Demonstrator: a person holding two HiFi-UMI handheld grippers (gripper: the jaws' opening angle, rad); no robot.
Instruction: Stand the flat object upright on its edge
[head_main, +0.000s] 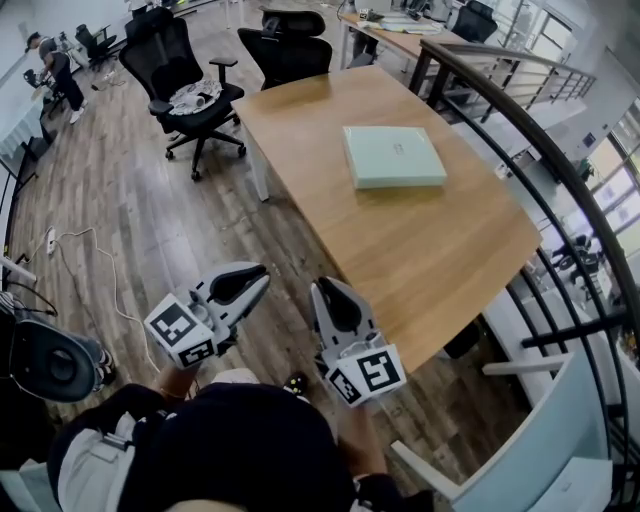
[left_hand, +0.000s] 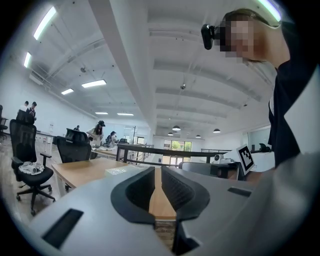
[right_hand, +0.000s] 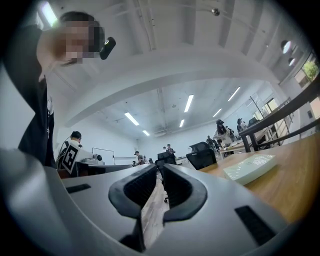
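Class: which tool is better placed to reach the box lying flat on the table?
Right, probably. The right tool is beside the table edge, nearer the box; the left tool is farther out over the floor.

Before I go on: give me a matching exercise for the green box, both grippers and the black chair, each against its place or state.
Things:
1. green box
2. left gripper
3. right gripper
4. black chair

Places or states:
A. shut, empty, beside the near edge of the table
B. lying flat on the table
C. cloth on its seat
D. shut, empty, over the floor, farther from the table

Pairs: 1-B, 2-D, 3-A, 4-C
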